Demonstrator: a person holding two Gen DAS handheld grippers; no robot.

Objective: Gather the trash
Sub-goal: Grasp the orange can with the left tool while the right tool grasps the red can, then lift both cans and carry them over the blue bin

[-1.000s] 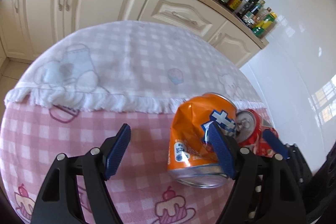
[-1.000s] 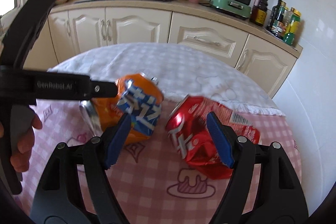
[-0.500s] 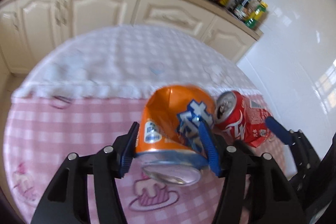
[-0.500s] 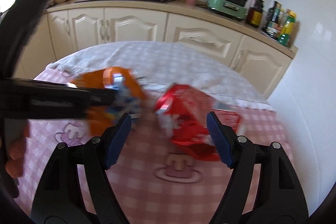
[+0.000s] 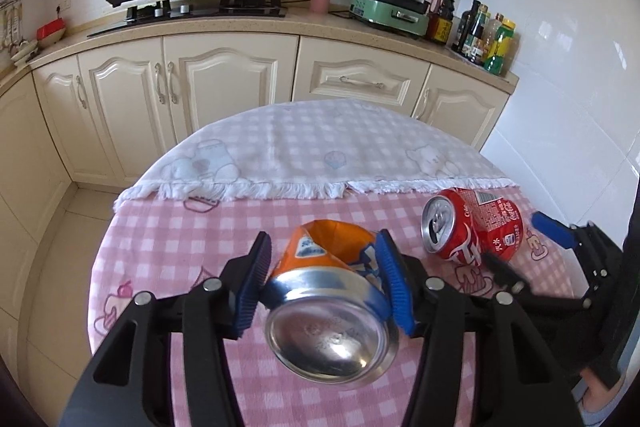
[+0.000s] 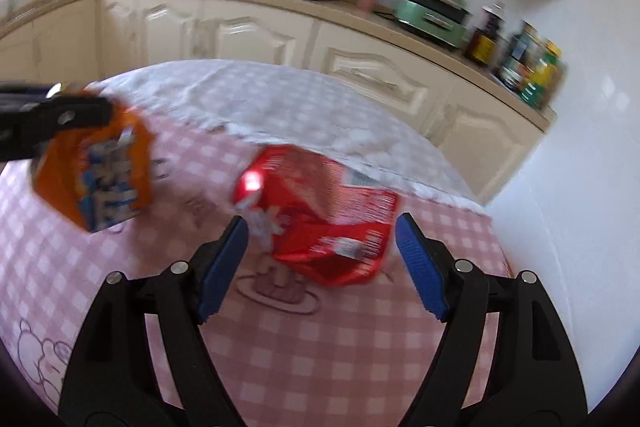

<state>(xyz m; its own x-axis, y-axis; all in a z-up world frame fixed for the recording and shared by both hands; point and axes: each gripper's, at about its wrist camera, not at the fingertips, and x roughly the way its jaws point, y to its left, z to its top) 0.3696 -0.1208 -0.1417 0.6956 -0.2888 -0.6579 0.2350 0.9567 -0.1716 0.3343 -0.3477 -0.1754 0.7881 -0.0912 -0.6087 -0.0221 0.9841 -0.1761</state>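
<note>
Since a second ago our left gripper [image 5: 322, 277] has closed round the orange can [image 5: 328, 301] and lifted it off the table.

Its jaws are closing, the blue pads pressed on both sides of the crushed can, shiny base towards us and clear of the pink checked cloth [image 5: 168, 239]. One piece of trash is in hand, we judge, and the next is ready. Our right gripper [image 6: 322, 265] hangs wide open with nothing held, its pads to either side of the crushed red can [image 6: 320, 223], which lies on the cloth near the table's right side. The white fringed towel [image 5: 320, 155] lies just behind the cans. No bin shows in either view, so we cannot tell where they go.
</note>
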